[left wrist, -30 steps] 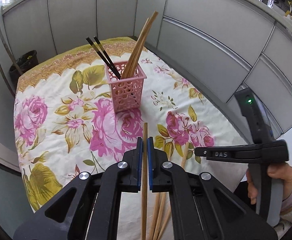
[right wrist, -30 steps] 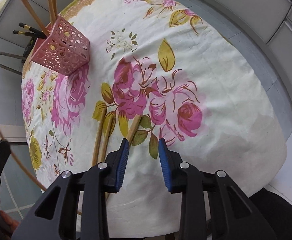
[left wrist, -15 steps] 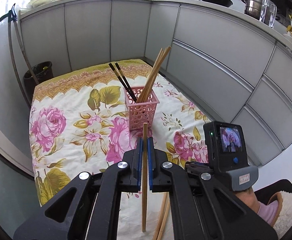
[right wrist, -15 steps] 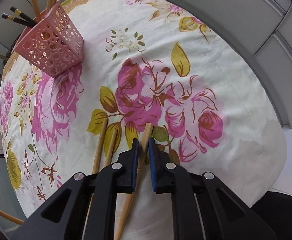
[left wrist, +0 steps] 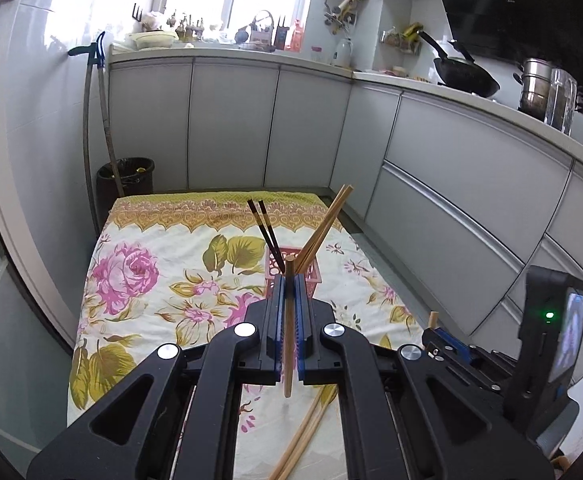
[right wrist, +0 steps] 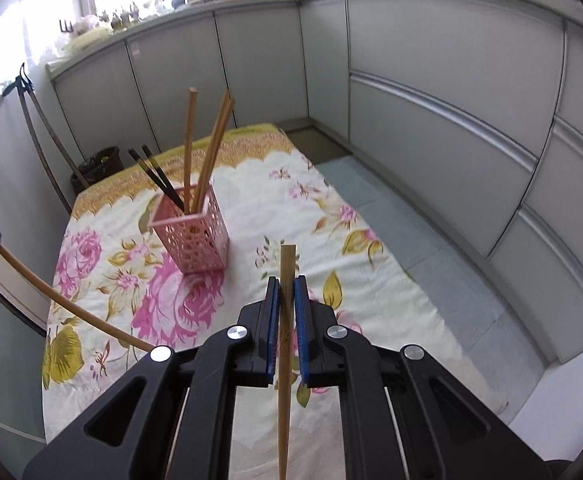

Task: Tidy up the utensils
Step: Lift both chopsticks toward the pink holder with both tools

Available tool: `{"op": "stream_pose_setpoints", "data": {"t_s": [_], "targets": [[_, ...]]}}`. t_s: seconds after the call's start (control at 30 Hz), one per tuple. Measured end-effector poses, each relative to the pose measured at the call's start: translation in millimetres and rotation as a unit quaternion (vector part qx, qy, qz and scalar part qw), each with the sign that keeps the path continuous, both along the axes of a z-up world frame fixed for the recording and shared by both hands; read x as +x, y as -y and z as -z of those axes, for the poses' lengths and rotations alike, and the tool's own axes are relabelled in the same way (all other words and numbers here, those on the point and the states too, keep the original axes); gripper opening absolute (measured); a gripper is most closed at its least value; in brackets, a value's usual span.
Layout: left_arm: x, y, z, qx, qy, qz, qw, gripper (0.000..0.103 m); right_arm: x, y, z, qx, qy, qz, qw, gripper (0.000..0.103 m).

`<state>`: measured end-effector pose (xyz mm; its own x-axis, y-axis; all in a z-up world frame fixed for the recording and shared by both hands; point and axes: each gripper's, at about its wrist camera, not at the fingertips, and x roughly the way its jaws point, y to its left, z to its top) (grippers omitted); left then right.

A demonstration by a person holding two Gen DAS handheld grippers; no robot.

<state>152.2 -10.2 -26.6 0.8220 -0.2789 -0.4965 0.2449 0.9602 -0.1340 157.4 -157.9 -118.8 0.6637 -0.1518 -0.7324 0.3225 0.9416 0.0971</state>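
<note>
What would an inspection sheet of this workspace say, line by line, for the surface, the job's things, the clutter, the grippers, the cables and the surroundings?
Surface: table under a floral tablecloth, no spills seen.
Job's things: pink holder upright, with black chopsticks and wooden chopsticks in it; two loose chopsticks lie on the cloth.
Clutter: nothing seen on the table besides these.
Grippers: left gripper shut on a wooden chopstick; right gripper shut on another wooden chopstick, both lifted off the cloth.
Cables: nothing seen.
Surroundings: grey cabinets, black wok on the counter, dark bin beyond the table.
</note>
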Motion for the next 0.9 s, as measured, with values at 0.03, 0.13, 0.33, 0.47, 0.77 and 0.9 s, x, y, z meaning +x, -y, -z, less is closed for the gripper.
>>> {"op": "stream_pose_setpoints", "data": {"t_s": [0.03,0.13,0.33,0.47,0.77,0.9], "targets": [[-1.2,2.2,-4.3,-0.001,0.005,-0.001,1.0000,0.004,-1.2,2.8,-8.6,-0.002,0.010,-0.004,1.000,0.008],[-2.8,10.0,-17.8,0.006,0.019,-0.005,0.9998,0.004,-4.6,10.2,-31.3,0.006,0.036,-0.014,0.999,0.008],[4.8,26.0,-37.4,0.018,0.036,-0.006,0.9992,0.004,1.3,20.0,-71.8,0.012,0.071,-0.029,0.997,0.008],[15.2,34.1,-47.5,0.025,0.046,-0.010,0.9986,0.004,9.3,25.0,-94.5,0.013,0.088,-0.034,0.995,0.008],[48.0,49.2,-80.3,0.027,0.081,-0.024,0.9961,0.004,36.8,34.2,-133.3,0.030,0.101,-0.055,0.993,0.008],[68.8,55.2,-91.8,0.041,0.096,-0.032,0.9940,0.004,48.6,35.0,-147.2,0.035,0.113,-0.062,0.991,0.008]]}}
